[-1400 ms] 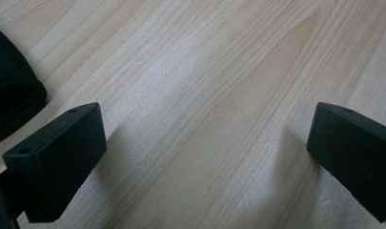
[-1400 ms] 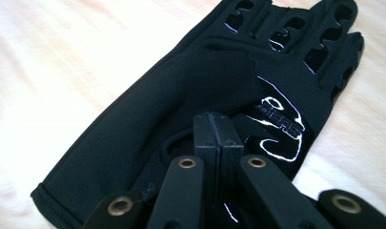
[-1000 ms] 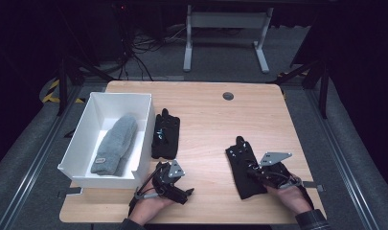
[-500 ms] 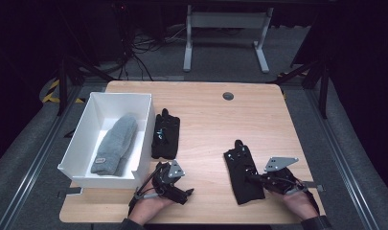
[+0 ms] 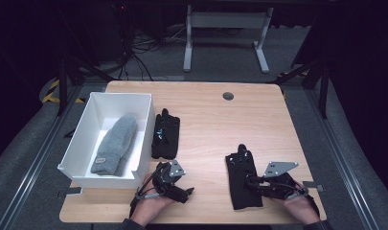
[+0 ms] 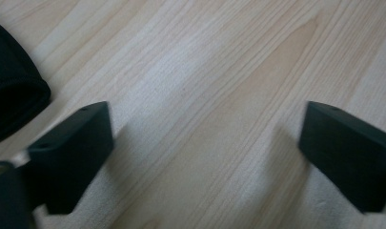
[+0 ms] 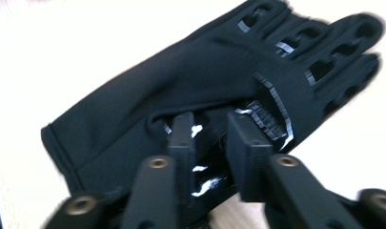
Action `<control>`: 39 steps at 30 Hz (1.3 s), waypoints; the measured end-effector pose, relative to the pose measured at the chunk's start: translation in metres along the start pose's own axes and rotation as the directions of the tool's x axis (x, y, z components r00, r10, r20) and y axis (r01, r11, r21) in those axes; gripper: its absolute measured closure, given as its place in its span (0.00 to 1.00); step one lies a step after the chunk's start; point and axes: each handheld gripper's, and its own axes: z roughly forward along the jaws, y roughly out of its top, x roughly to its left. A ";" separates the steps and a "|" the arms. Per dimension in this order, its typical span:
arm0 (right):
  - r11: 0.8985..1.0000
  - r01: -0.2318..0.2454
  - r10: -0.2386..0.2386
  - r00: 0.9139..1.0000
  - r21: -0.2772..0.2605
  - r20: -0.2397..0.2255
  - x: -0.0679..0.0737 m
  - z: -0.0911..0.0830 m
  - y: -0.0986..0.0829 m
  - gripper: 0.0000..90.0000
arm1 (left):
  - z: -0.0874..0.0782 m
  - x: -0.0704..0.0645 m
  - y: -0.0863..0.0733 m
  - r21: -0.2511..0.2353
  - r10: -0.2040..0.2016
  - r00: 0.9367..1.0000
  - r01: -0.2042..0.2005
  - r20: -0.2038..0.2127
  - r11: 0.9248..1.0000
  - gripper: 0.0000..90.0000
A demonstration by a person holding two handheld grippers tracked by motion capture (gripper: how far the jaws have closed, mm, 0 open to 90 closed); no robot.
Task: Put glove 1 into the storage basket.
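Your table (image 5: 206,115) carries a white box (image 5: 81,139) at its left edge, holding a grey mitten (image 5: 114,143); one black glove (image 5: 165,134) lies just beside the box. The other black glove (image 5: 242,179) lies near the front edge, right of middle, long axis running front to back. Your right gripper (image 5: 251,182) pinches its side; your left gripper (image 5: 184,191) rests spread on bare wood
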 end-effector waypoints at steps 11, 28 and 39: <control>0.990 -0.123 0.131 0.985 -0.073 0.114 -0.028 0.000 -0.012 0.33 | -0.005 0.013 0.023 -0.012 -0.104 0.994 0.104 -0.027 0.995 0.76; 0.983 -0.165 0.176 0.967 -0.076 0.185 -0.042 0.002 -0.020 0.23 | 0.000 0.065 0.068 -0.081 -0.253 0.956 0.243 -0.149 0.967 1.00; 0.985 -0.157 0.168 0.969 -0.074 0.184 -0.040 0.001 -0.019 0.24 | 0.016 0.091 0.082 -0.085 -0.301 0.922 0.289 -0.241 0.953 1.00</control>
